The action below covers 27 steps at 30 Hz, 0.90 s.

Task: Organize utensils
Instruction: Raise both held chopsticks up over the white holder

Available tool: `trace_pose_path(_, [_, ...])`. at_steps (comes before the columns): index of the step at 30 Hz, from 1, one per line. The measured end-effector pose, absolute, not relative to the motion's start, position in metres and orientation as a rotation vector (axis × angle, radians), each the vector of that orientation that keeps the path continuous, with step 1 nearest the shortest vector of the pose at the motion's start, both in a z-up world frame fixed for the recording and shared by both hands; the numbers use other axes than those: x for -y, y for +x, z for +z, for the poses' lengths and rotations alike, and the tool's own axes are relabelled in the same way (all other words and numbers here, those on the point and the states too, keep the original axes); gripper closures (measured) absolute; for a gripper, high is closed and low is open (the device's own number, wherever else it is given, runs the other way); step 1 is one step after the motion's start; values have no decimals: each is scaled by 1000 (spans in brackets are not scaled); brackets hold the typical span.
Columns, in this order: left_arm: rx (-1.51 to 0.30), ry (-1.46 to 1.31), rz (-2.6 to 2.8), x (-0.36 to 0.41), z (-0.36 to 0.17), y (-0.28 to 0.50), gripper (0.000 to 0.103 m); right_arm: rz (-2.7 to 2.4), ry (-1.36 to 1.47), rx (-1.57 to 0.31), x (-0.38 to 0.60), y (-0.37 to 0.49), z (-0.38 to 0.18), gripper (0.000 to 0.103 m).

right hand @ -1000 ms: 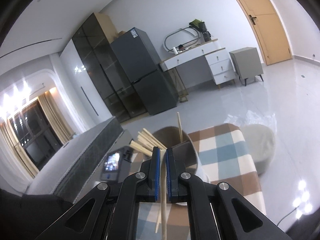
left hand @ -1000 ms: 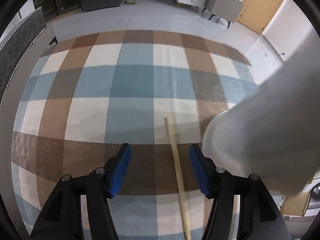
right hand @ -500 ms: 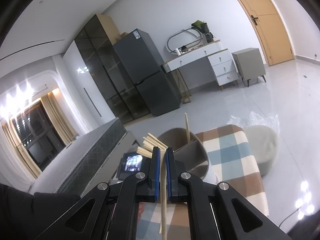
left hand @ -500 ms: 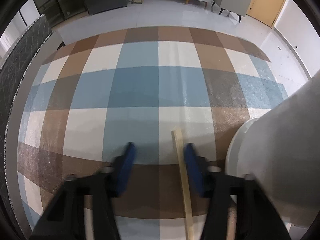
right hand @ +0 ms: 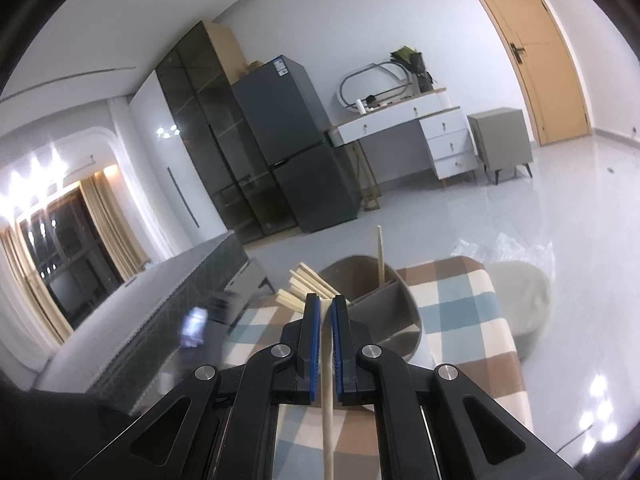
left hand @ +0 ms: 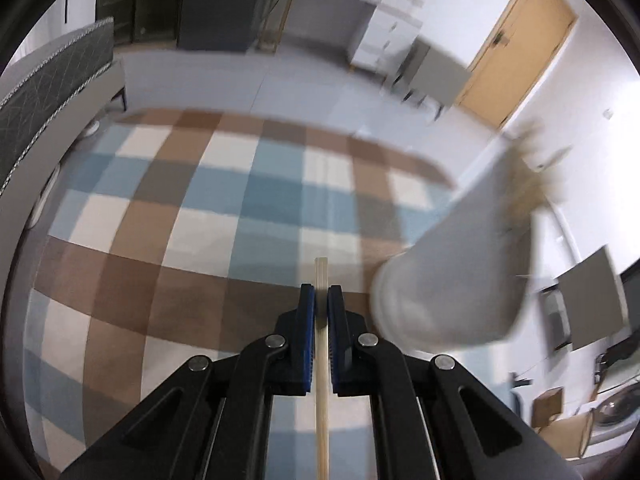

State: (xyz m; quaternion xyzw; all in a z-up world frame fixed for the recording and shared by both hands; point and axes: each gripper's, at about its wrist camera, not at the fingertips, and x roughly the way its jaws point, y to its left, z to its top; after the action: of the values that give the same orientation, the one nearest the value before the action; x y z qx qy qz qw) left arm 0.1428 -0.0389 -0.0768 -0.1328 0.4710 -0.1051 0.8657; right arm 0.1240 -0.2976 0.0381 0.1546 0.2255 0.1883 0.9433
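Note:
My left gripper (left hand: 321, 294) is shut on a pale wooden chopstick (left hand: 321, 392) and holds it above the checked cloth (left hand: 208, 216); its tip sticks out just past the blue pads. A grey utensil holder (left hand: 452, 276) stands just right of it, blurred, with sticks in its top. My right gripper (right hand: 326, 304) is shut on another wooden chopstick (right hand: 328, 392). Right in front of it is the holder (right hand: 384, 304), with several chopsticks (right hand: 306, 284) in its left compartment and one upright stick (right hand: 380, 256) at the divider.
The checked cloth (right hand: 460, 312) covers a table. A grey pouf (right hand: 524, 300) sits on the floor to the right. A grey bench (left hand: 48, 76) runs along the left. A fridge (right hand: 296, 144), white drawers (right hand: 444, 136) and a wooden door (right hand: 536, 48) stand farther back.
My left gripper has shut on the chopstick that lay between its open fingers and has lifted and tilted up. My right gripper stays shut on its chopstick near the holder.

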Motion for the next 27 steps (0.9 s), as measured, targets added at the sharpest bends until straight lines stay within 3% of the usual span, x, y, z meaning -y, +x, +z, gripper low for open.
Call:
trace_pose_path(9, [-706, -452, -334, 44, 32, 112, 101, 369, 283, -367, 289, 119, 67, 98])
trace_pose_path(16, [-466, -450, -345, 59, 90, 139, 101, 346, 247, -241, 294, 153, 118, 98])
trace_pose_path(27, [-273, -339, -328, 95, 89, 232, 101, 260, 371, -158, 308, 236, 115, 98])
